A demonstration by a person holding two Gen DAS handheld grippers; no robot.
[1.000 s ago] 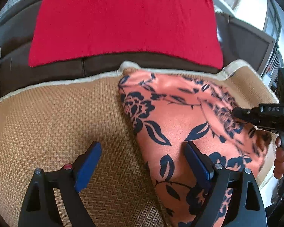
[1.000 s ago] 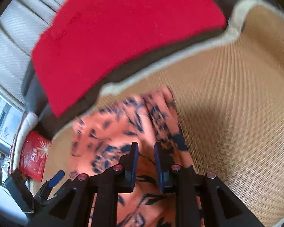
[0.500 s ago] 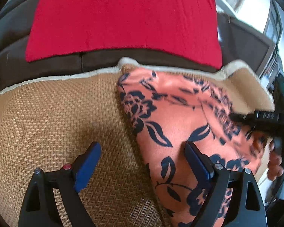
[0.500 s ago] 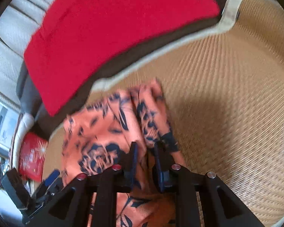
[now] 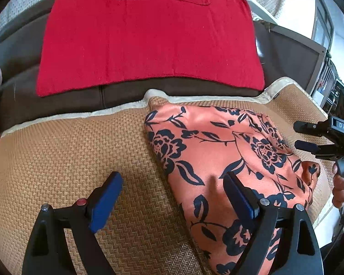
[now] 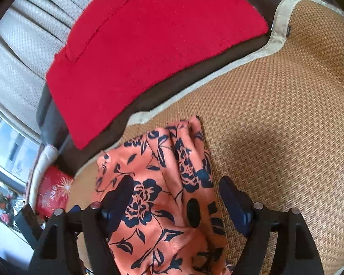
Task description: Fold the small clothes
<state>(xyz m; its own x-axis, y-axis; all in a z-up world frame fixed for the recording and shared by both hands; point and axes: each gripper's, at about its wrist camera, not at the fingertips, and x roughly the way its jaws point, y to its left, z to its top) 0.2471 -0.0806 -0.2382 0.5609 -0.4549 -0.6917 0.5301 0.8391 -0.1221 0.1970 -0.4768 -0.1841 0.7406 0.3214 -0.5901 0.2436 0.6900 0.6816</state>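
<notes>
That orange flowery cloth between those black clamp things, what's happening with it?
A person is folding it with handheld tongs, one in each hand. The orange cloth with dark blue flowers lies partly folded on a tan woven mat. Both the left tongs and the right tongs are open, gripping nothing. A red knitted cloth lies flat behind.

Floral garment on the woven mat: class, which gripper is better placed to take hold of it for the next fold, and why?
Probably the right gripper: its open fingers straddle the bunched floral garment. The left gripper, also open, sits mostly over bare woven mat, with only one finger above the cloth's edge.
</notes>
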